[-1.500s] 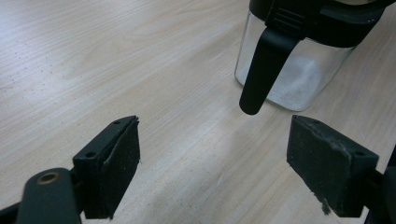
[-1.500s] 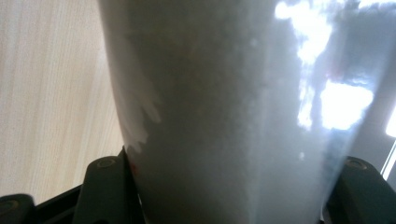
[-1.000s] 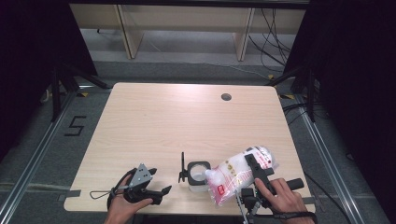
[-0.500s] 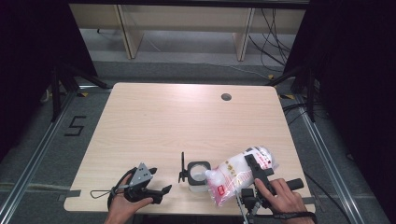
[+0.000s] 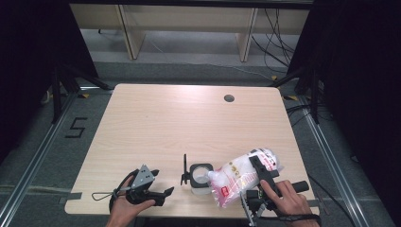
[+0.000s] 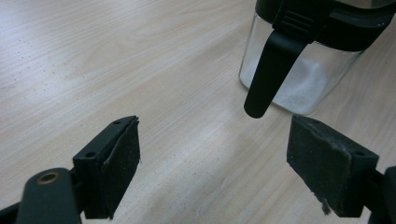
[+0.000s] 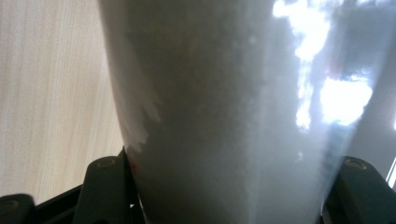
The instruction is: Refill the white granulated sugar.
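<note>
- My right gripper (image 5: 257, 182), lower right of the high view, is clamped on the bag (image 5: 243, 175) of white grains; the jaws flank it in the right gripper view.
- The bag's long axis slants from upper right down to lower left, its low end touching or just over the jar (image 5: 200, 177).
- The jar sits at lower centre, lid (image 5: 184, 170) flipped up on its left, some white grains already inside (image 6: 299, 88).
- My left gripper (image 5: 158, 195) rests with jaws wide, empty, left of the jar.
- Judgement: pouring depends on the bag's mouth being over the jar; the lid stands clear.
</note>
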Demonstrator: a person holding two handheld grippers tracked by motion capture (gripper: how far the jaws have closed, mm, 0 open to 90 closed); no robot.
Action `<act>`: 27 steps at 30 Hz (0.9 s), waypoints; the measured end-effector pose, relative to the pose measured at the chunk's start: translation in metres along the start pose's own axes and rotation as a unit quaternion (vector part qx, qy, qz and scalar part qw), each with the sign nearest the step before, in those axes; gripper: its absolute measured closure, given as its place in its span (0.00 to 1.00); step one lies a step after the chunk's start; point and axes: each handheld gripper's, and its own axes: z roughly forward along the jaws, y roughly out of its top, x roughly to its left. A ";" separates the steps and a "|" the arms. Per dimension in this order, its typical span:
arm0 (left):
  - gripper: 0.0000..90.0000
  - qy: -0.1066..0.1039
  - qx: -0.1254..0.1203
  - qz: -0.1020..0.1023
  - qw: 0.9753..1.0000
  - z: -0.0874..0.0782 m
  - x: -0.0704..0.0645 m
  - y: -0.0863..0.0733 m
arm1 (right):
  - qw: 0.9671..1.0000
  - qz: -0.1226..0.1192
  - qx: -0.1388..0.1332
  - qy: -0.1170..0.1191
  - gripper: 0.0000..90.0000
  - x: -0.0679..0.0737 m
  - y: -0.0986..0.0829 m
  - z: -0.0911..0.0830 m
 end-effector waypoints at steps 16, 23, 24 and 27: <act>0.19 -0.001 0.004 -0.006 1.000 -0.002 -0.001 -0.002 | 1.000 0.018 0.019 0.012 0.45 0.002 -0.001 -0.002; 0.19 -0.002 0.000 0.001 1.000 -0.003 0.000 -0.002 | 1.000 0.006 0.000 0.004 0.45 -0.002 0.001 -0.002; 0.19 -0.002 -0.002 -0.001 1.000 -0.002 0.000 -0.002 | 1.000 0.004 0.011 0.013 0.45 -0.003 0.002 -0.003; 0.19 0.003 0.003 -0.005 1.000 -0.003 0.000 -0.003 | 1.000 -0.004 0.004 0.003 0.45 -0.001 0.002 -0.001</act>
